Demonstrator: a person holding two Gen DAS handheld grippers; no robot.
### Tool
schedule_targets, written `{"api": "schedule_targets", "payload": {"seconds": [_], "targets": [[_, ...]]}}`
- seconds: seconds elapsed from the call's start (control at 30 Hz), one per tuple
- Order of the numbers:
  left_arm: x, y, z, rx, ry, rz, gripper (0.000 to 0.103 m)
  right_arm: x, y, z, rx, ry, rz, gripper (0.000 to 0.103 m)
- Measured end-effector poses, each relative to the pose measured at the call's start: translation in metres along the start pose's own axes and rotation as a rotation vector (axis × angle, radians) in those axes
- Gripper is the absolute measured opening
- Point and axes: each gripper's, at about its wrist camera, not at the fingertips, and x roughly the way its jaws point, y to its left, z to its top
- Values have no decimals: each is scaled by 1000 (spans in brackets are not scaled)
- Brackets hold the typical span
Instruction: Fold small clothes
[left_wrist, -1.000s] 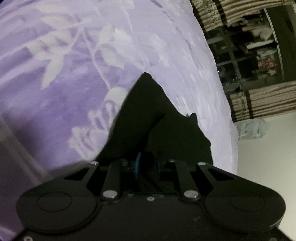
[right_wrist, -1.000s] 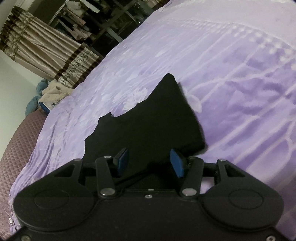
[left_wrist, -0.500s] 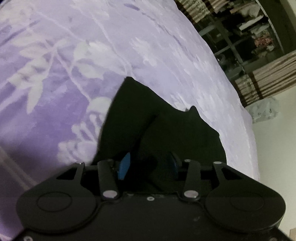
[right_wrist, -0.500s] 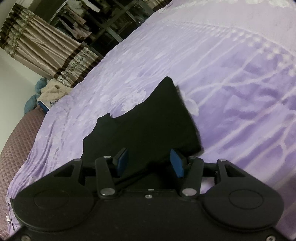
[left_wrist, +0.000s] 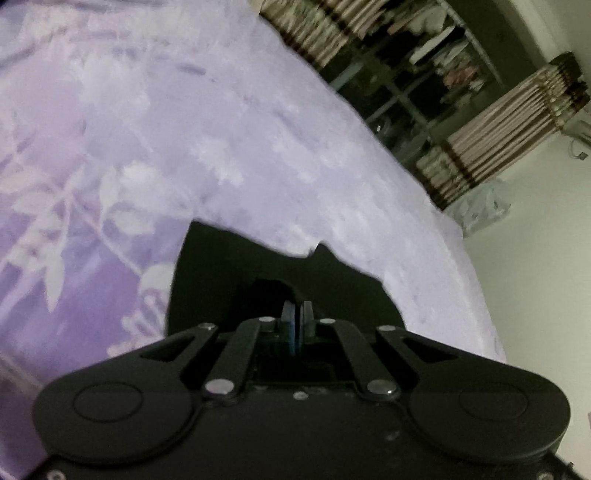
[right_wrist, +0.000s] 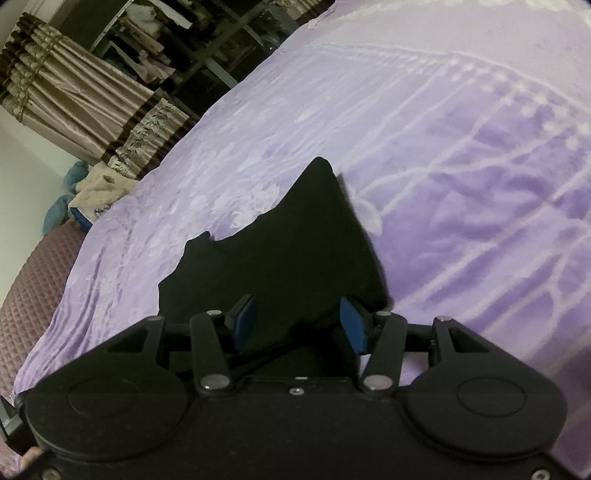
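A small black garment (left_wrist: 236, 273) lies flat on the purple flowered bedspread (left_wrist: 221, 140), one pointed corner far away and a notch in its edge. Low over its near part, my left gripper (left_wrist: 297, 314) has its blue pads pressed together, and I see no cloth between them. In the right wrist view the same garment (right_wrist: 295, 251) spreads out just ahead. My right gripper (right_wrist: 297, 325) is open, its blue pads well apart over the garment's near edge, and cloth lies between them without being pinched.
The bedspread (right_wrist: 461, 155) stretches wide around the garment. Striped curtains (right_wrist: 85, 99) and dark clothes shelves (left_wrist: 424, 74) stand beyond the bed. A pale bag (left_wrist: 480, 210), soft toys (right_wrist: 88, 192) and a maroon quilted cover (right_wrist: 33, 280) sit at the bed's edges.
The left gripper opened off the cloth, then shut again while rising and rolling; the garment looks flatter and lower in its view. The right gripper has stayed put and open.
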Motion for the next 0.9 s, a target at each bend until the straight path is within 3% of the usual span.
{"api": "schedule_targets", "payload": {"seconds": [0.17, 0.37, 0.47, 0.63, 0.7, 0.77, 0.8, 0.87, 0.9], "targets": [[9, 13, -13, -33, 9, 57, 0, 1, 1, 1, 13, -3, 2, 45], [-21, 20, -5, -78, -73, -4, 0, -4, 0, 6, -17, -4, -2, 45], [-20, 30, 5, -100, -85, 36, 0, -5, -3, 7, -3, -6, -5, 45], [12, 42, -9, -65, 113, 63, 1, -2, -5, 2, 22, 9, -3, 47], [13, 43, -16, -55, 114, 81, 3, -2, -4, 0, 14, 5, -10, 47], [8, 44, -16, -50, 78, 117, 16, -2, -2, 0, 0, -4, -26, 47], [3, 42, -15, -41, 50, 134, 18, -2, -2, 1, -4, -5, -36, 47], [-6, 38, -11, -14, -4, 157, 40, -3, -3, 3, -4, -14, -47, 47], [-8, 35, -7, 0, -32, 162, 45, -4, -3, 4, -4, -21, -46, 47]]}}
